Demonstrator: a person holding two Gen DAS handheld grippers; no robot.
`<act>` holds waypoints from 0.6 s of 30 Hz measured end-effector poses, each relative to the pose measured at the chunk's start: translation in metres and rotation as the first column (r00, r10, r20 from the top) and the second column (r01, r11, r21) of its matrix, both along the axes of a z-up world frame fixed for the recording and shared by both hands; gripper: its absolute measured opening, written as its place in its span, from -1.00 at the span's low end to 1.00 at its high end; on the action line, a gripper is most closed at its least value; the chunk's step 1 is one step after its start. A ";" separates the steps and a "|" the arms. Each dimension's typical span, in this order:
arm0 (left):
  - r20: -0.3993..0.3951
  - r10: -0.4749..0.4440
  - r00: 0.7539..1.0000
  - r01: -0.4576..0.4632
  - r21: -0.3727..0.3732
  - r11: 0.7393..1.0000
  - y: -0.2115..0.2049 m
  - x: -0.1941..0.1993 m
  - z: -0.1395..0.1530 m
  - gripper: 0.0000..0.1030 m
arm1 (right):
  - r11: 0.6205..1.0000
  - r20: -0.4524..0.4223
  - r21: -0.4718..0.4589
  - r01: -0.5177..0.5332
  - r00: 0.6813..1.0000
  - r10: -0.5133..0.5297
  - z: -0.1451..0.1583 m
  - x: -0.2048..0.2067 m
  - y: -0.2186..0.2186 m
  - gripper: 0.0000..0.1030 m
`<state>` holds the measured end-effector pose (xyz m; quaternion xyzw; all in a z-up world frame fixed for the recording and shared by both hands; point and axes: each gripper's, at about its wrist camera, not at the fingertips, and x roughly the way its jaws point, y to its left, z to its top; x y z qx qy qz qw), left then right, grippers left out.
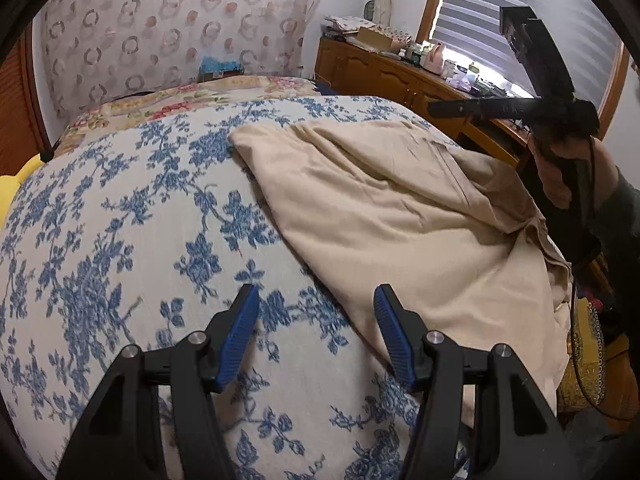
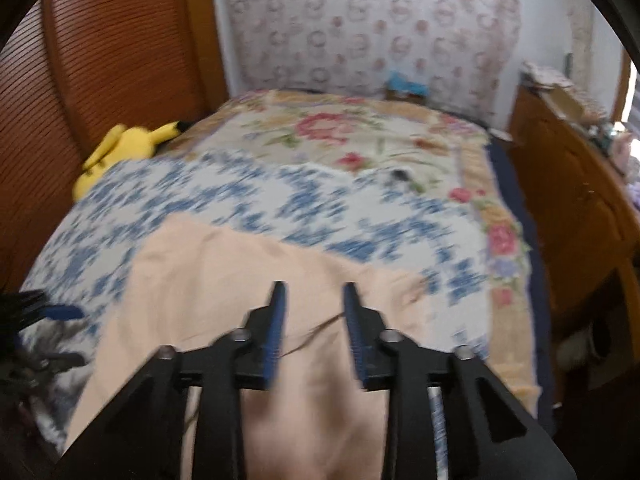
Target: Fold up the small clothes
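A beige garment [image 1: 400,208] lies rumpled on the blue-flowered bedspread [image 1: 120,220], its right side hanging over the bed's edge. My left gripper [image 1: 316,292] hovers open over the bedspread, its right finger above the garment's near-left edge, with nothing between the pads. In the right wrist view, which is blurred, my right gripper [image 2: 315,286] stands open above the beige garment [image 2: 224,280] and holds nothing. A person's hand [image 1: 556,168] holds the right gripper's handle at the garment's far right.
A yellow plush toy [image 2: 120,148] lies at the bed's left edge by a wooden slatted door [image 2: 100,60]. A flowered quilt [image 2: 340,132] covers the far half of the bed. A cluttered wooden dresser [image 1: 384,68] stands along the right under a window.
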<state>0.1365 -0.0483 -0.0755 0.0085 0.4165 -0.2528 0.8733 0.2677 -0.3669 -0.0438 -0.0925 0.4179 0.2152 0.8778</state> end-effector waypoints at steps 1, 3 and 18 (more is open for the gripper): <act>-0.002 -0.002 1.000 0.002 0.000 1.000 0.000 -0.003 -0.001 0.15 | 1.000 -0.011 -0.006 -0.004 1.000 0.004 -0.003 -0.003 0.005 -0.33; -0.004 -0.003 1.000 0.003 0.003 1.000 0.000 -0.008 -0.003 0.15 | 1.000 -0.070 0.002 -0.001 0.998 0.001 -0.014 -0.003 0.009 -0.30; 0.028 0.006 1.000 -0.006 0.012 1.000 -0.002 -0.037 -0.009 0.15 | 1.000 -0.107 0.020 0.001 0.994 0.001 -0.027 0.022 0.010 -0.91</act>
